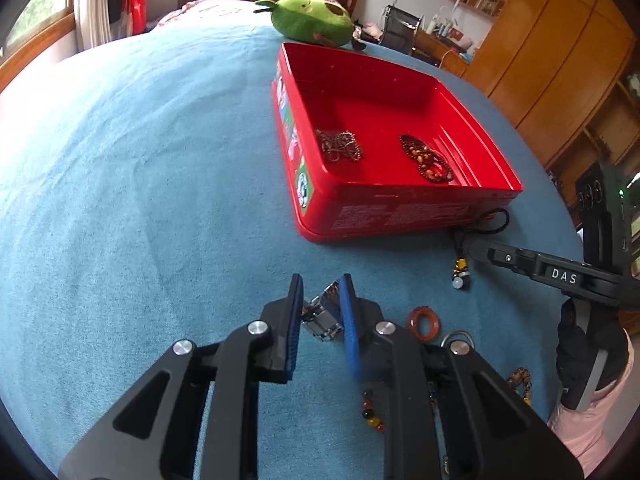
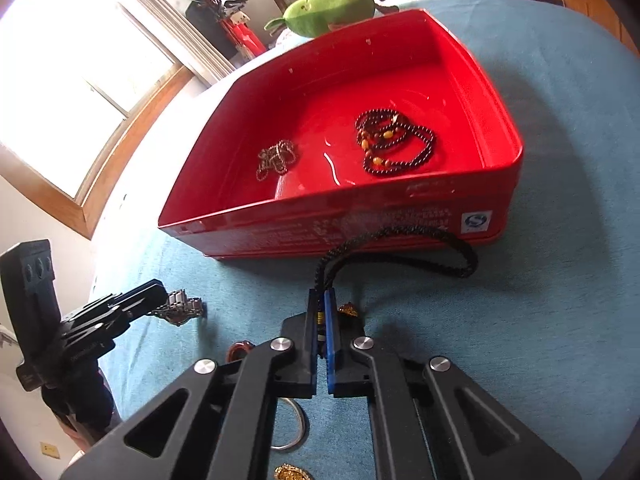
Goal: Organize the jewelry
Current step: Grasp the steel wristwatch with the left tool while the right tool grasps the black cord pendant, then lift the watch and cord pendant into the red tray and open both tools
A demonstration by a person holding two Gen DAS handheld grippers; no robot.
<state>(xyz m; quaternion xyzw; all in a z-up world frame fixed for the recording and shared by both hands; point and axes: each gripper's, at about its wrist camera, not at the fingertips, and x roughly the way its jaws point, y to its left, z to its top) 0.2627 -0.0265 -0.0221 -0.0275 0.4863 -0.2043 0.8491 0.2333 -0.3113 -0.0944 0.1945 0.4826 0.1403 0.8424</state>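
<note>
Across the blue blanket [image 1: 140, 200], a red tin [image 1: 404, 210] sits toward the far right edge, holding a metal chain [image 1: 339, 145] and a dark bead necklace [image 2: 394, 142]. Against the tin's near wall, the right gripper [image 2: 320, 312] has its jaws pressed together on a black braided cord [image 2: 400, 236] with a charm. The left gripper [image 1: 322, 300] has its jaws partly apart around a metal watch [image 1: 322, 318], whether gripping it I cannot tell. A red ring [image 1: 424, 323] and loose beads [image 1: 370, 412] lie near the blanket's near edge.
</note>
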